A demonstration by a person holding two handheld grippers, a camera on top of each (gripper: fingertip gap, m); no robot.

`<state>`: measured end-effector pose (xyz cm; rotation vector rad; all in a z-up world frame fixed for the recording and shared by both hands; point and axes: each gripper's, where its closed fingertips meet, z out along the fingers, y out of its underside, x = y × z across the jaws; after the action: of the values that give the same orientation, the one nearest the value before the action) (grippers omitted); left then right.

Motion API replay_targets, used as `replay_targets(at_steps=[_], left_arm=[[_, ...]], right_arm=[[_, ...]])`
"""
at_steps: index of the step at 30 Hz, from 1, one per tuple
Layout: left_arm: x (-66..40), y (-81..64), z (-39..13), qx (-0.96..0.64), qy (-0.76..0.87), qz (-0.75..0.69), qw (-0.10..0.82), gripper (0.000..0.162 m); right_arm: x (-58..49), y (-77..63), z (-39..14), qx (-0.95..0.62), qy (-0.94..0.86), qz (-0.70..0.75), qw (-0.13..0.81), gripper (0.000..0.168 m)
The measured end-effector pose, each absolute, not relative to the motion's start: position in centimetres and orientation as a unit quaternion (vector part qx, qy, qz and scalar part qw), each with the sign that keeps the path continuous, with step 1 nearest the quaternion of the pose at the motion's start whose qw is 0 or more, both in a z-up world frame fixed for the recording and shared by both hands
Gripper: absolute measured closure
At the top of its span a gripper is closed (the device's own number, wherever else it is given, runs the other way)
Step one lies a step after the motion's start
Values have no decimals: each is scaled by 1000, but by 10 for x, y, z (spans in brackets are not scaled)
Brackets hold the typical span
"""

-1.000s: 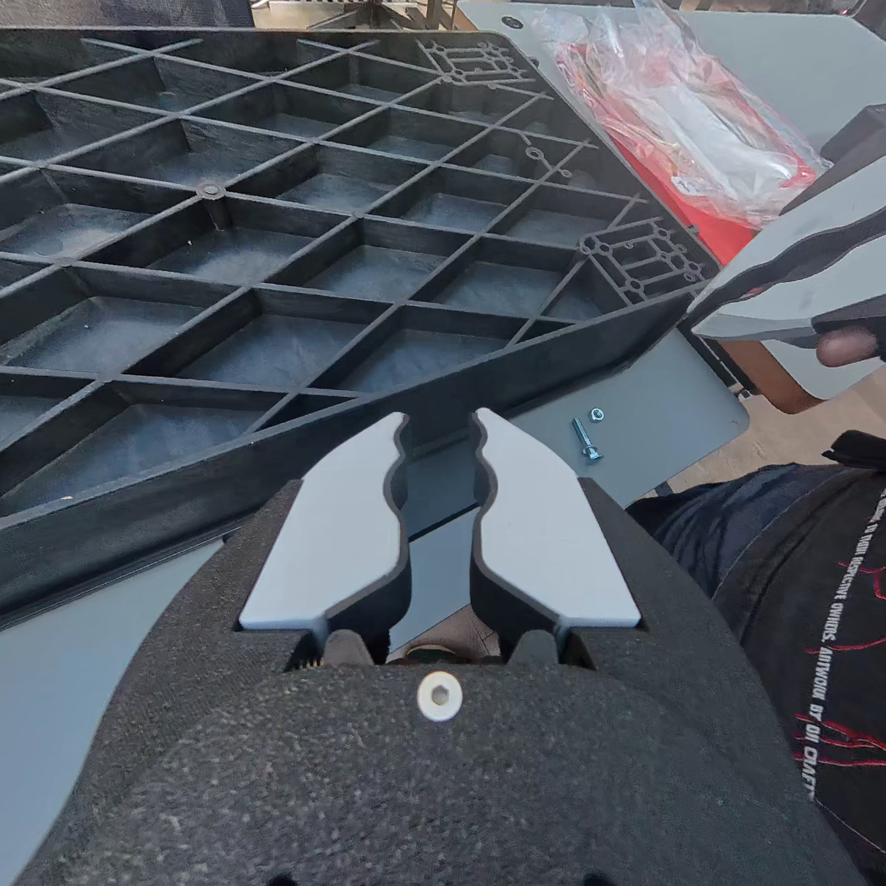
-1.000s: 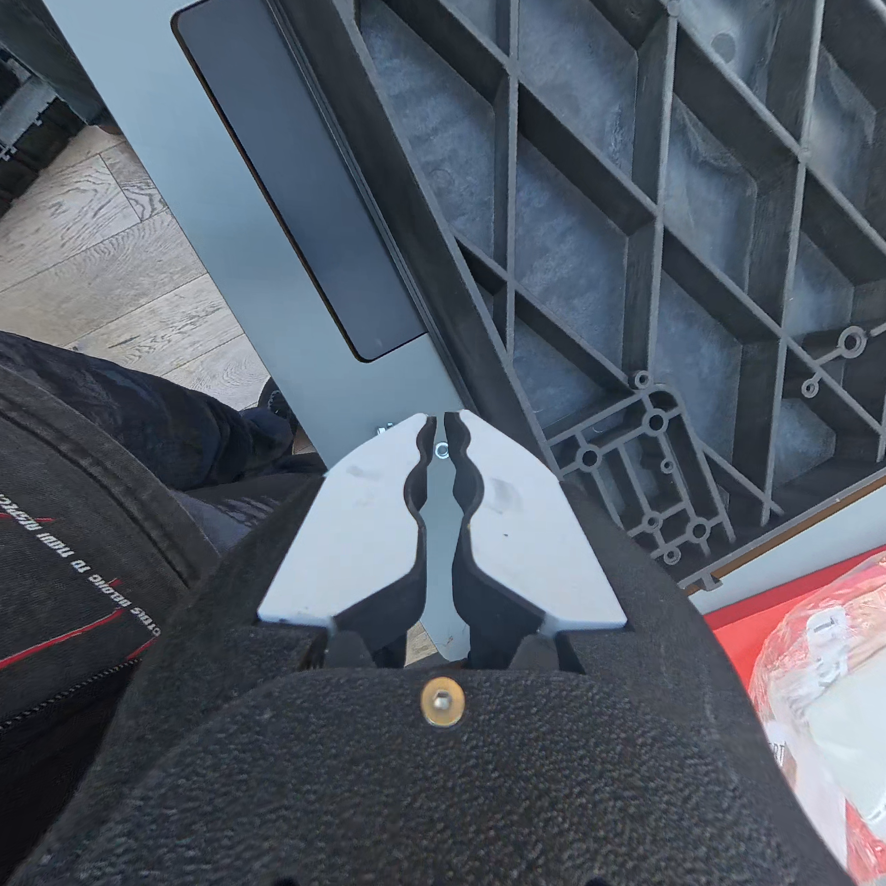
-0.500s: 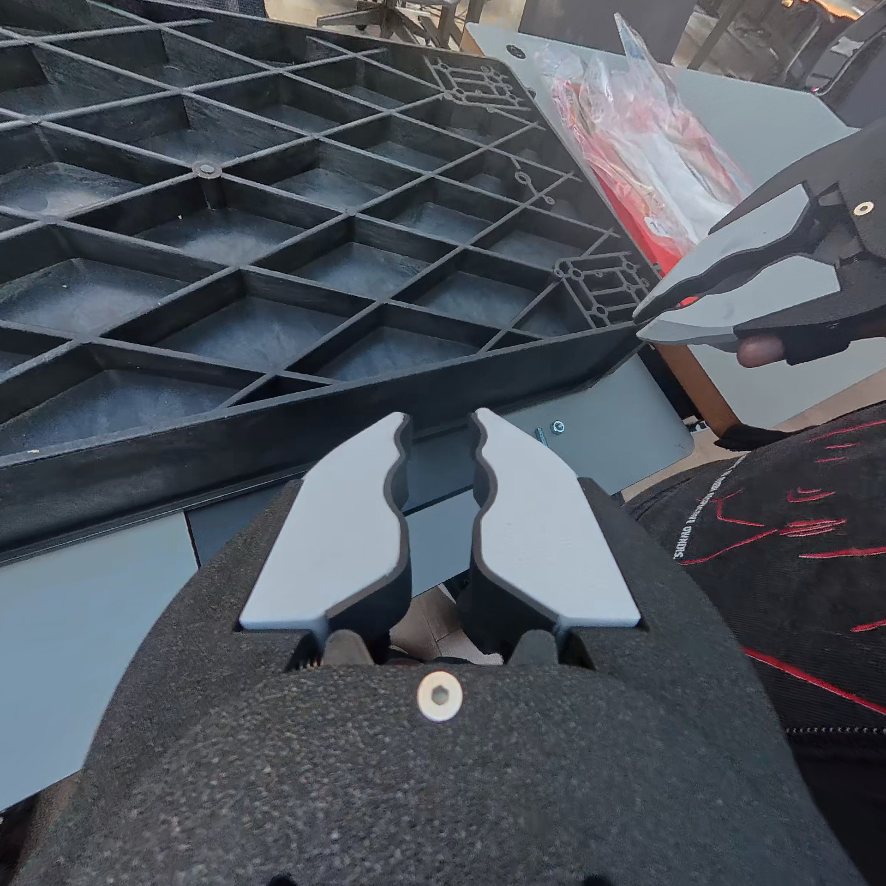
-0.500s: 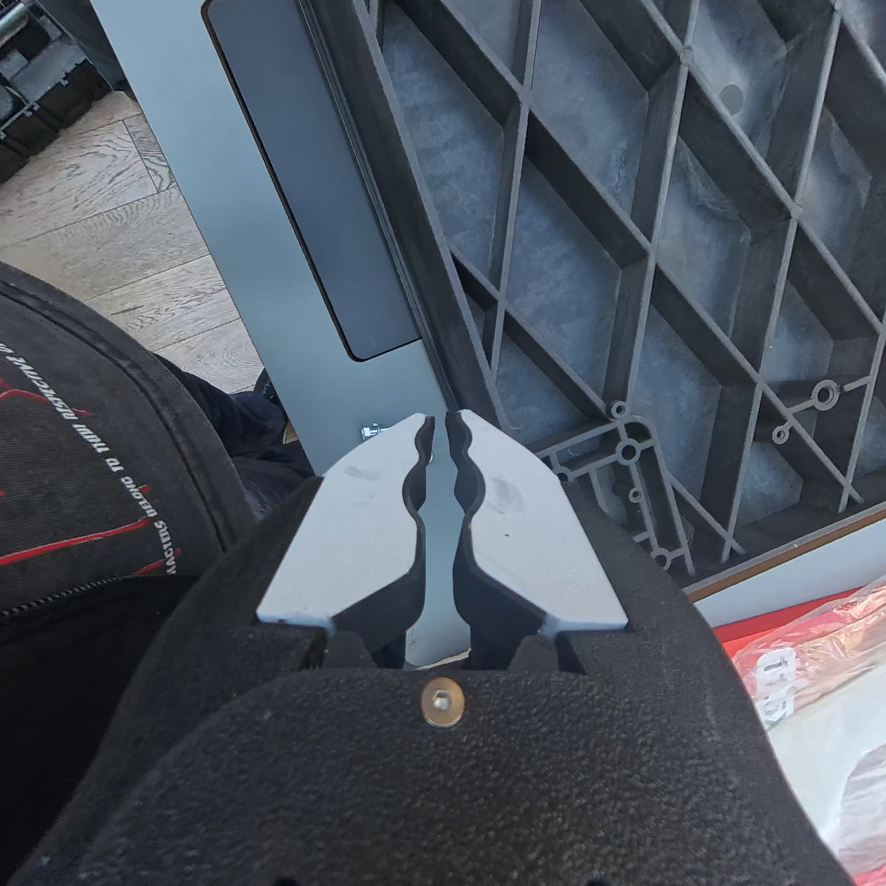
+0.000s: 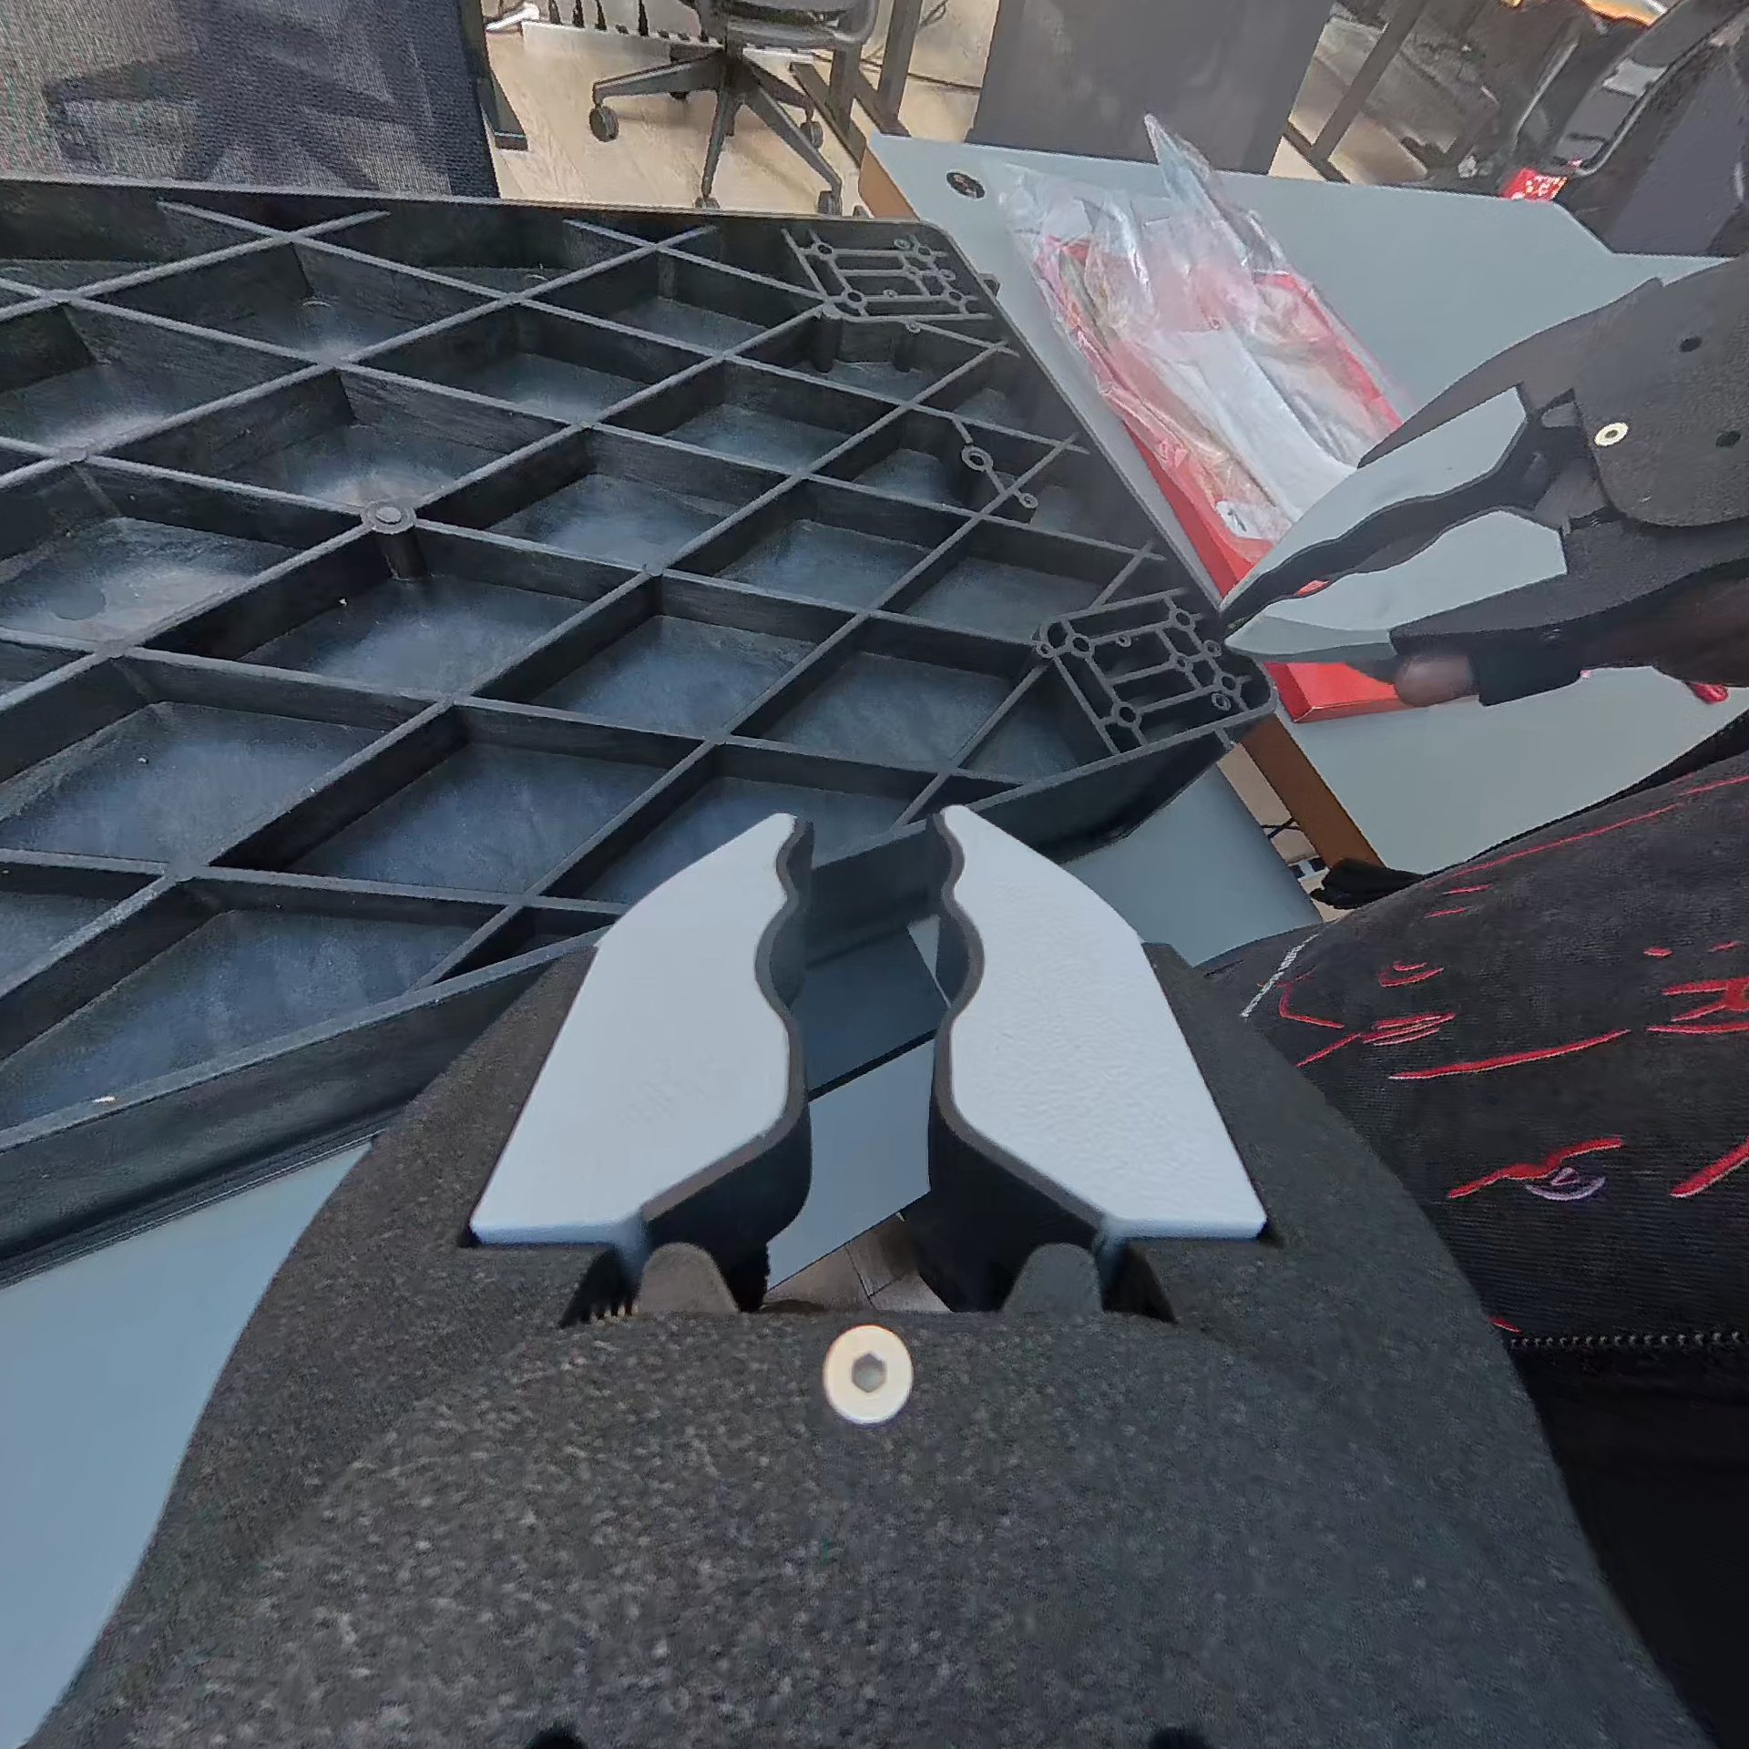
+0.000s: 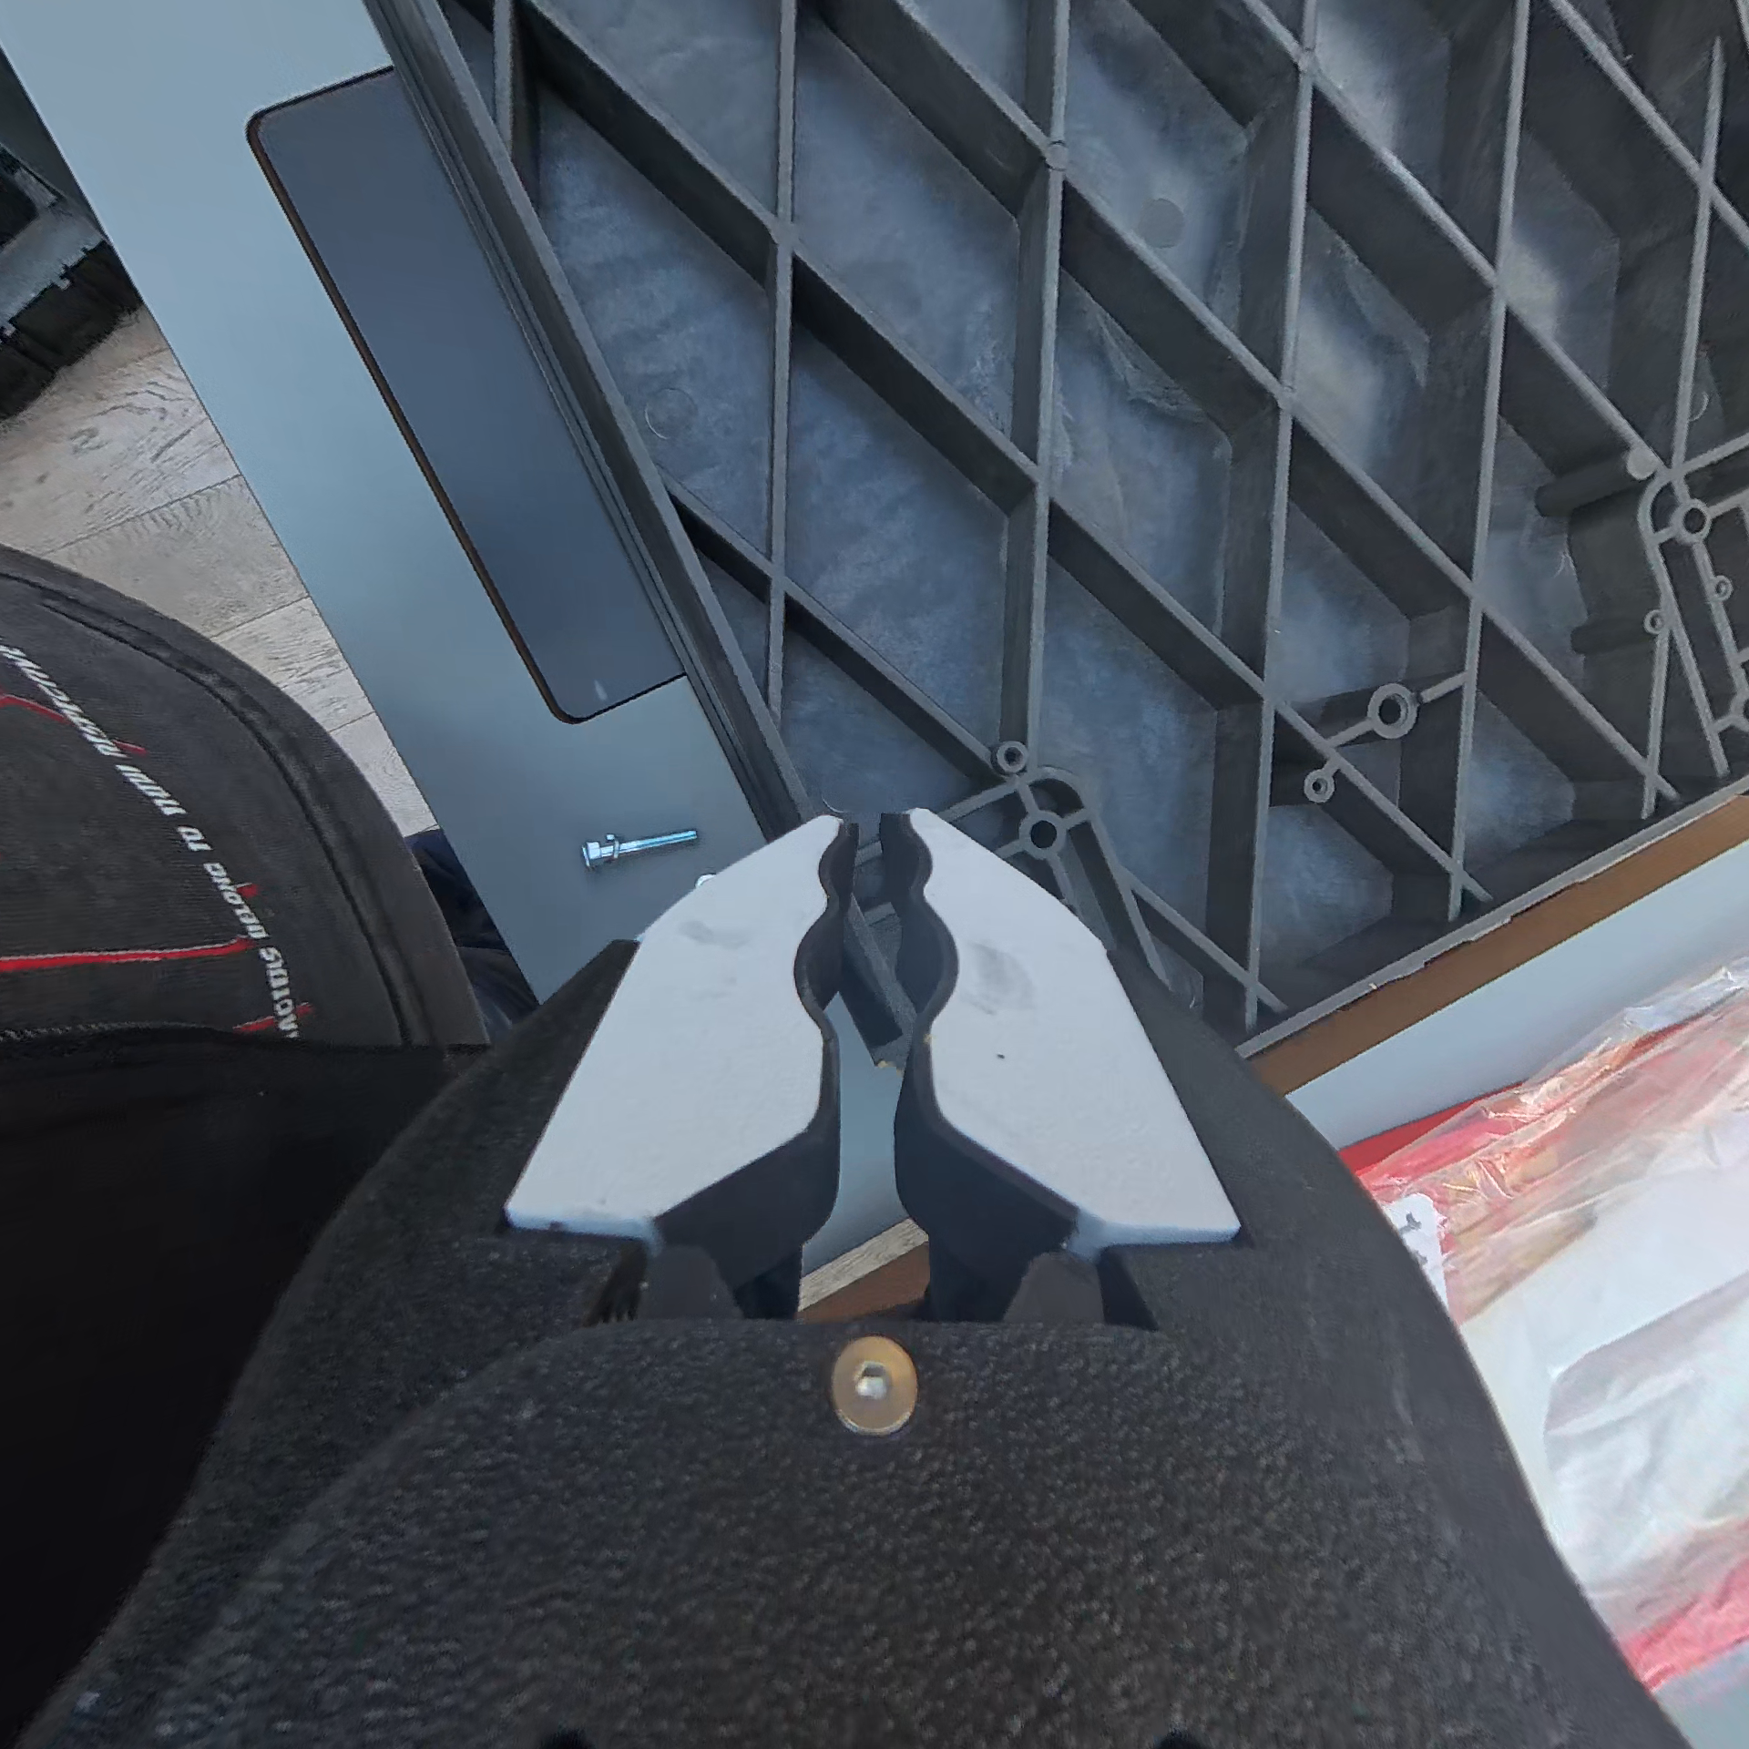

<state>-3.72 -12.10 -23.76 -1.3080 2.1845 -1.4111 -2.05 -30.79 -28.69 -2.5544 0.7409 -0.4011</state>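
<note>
A large black ribbed plastic panel (image 5: pixel 568 587) lies rib side up on a grey table (image 5: pixel 104 1372). My left gripper (image 5: pixel 875 833) is open and empty, its tips just short of the panel's near edge. My right gripper (image 6: pixel 863 828) is shut with nothing between its fingers, tips at the panel's corner mounting plate (image 6: pixel 1041 833). In the left wrist view it (image 5: pixel 1235 620) hangs beside that corner (image 5: pixel 1155 662). A silver bolt (image 6: pixel 639 845) lies on the table (image 6: pixel 530 786) just left of the right fingers.
A red box under a clear plastic bag (image 5: pixel 1202 379) lies on the table right of the panel, also in the right wrist view (image 6: pixel 1562 1183). A person's dark clothing with red marks (image 5: pixel 1514 1041) is close on the right. Office chairs (image 5: pixel 748 57) stand behind.
Both grippers have lifted and drawn back. The right gripper has left the spot over the bolt and now points at the panel's corner. Neither gripper has changed its opening.
</note>
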Motion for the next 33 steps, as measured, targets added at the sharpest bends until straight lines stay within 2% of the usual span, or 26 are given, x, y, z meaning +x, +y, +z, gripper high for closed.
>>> replay_targets(at_steps=[20,33], left_arm=[[-44,-105,-214,-465,750,-452,132,137],[-52,-110,-223,-476,741,-454,135,135]], right_arm=[[4,-333,-263,-928,252,-165,219,161],[-10,-303,-272,-942,202,-124,236,146]])
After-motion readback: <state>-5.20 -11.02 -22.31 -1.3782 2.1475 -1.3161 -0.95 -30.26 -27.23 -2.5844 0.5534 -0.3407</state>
